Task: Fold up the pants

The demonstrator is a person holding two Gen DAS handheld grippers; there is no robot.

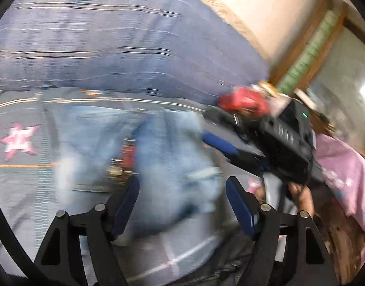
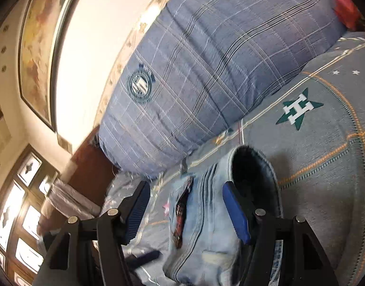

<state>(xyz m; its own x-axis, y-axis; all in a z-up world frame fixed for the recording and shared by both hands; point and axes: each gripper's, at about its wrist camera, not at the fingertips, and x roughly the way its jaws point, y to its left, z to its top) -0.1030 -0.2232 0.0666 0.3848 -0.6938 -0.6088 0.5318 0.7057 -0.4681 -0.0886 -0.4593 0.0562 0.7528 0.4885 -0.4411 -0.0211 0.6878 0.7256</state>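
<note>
Across the grey patterned bedspread (image 2: 325, 166), in front of the big blue plaid pillow (image 2: 218, 59), the pale blue ripped denim pants (image 2: 206, 226) lie running away from both claws, cuff opening at the far end. Right gripper (image 2: 187, 212) stands open straddling the leg, closest to it; left gripper (image 1: 182, 207) hangs open over blurred denim (image 1: 163, 147), holding nothing

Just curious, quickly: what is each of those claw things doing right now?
Left gripper: open, over the jeans.
Right gripper: open, holding nothing.
</note>
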